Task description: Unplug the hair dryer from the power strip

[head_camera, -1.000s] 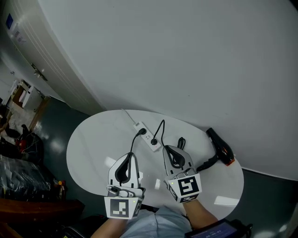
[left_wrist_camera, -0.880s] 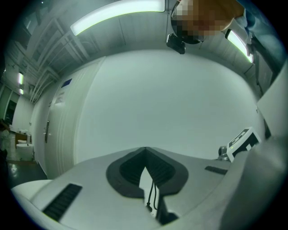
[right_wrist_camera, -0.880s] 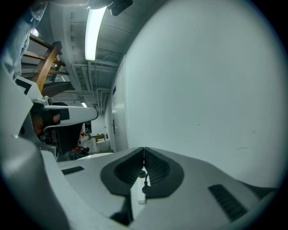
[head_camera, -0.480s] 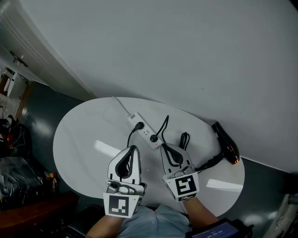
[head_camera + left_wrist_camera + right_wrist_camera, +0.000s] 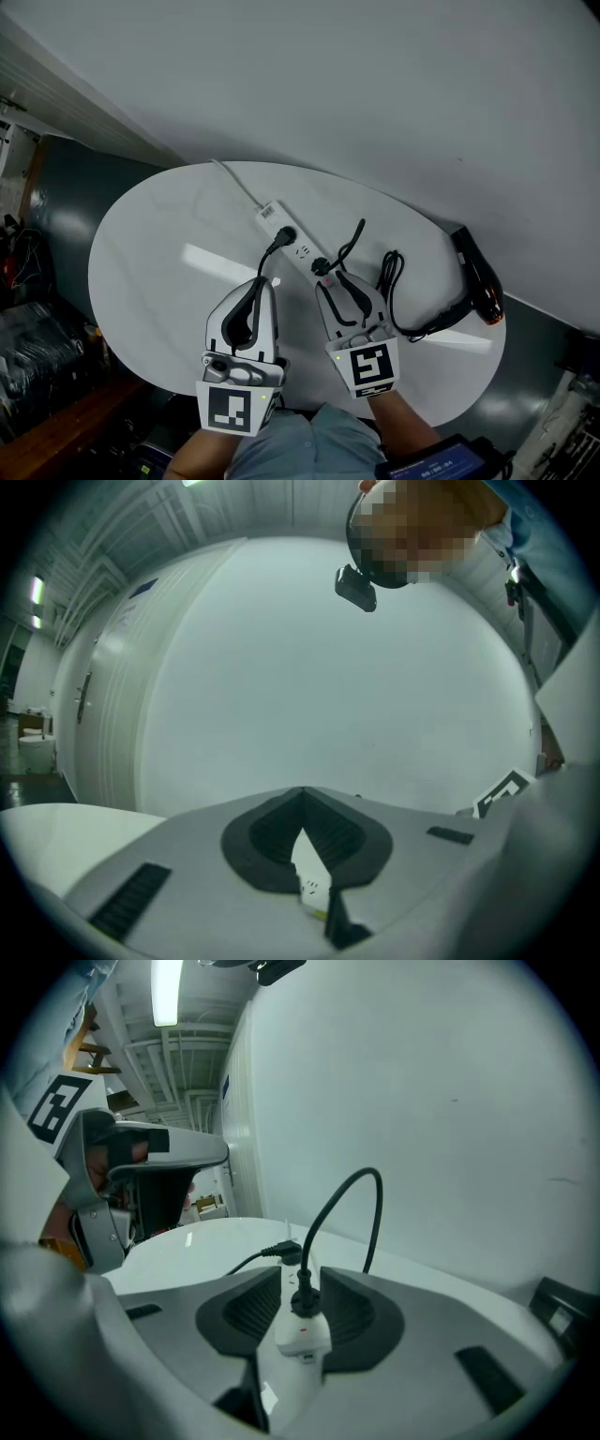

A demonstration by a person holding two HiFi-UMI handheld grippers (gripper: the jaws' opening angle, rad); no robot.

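A white power strip (image 5: 292,244) lies aslant on the oval white table (image 5: 159,281), with two black plugs in it. The near plug (image 5: 322,268) carries a looping black cable (image 5: 389,274) to the black hair dryer (image 5: 478,279) at the table's right edge. My right gripper (image 5: 330,281) is opening its jaws. They stand either side of the strip's near end (image 5: 300,1337) and that plug (image 5: 303,1303), with a gap on both sides. My left gripper (image 5: 265,282) is shut on nothing, just left of the strip, beside the far plug's cable (image 5: 267,258).
A pale curved wall (image 5: 375,94) rises right behind the table. The strip's white lead (image 5: 234,183) runs off the far edge. Dark floor (image 5: 66,197) surrounds the table, with clutter at the left (image 5: 28,347). The left gripper's body (image 5: 141,1162) shows in the right gripper view.
Both grippers have come down and forward to the strip. The right jaws, shut before, now stand apart around the strip's near end. The left jaws stayed shut.
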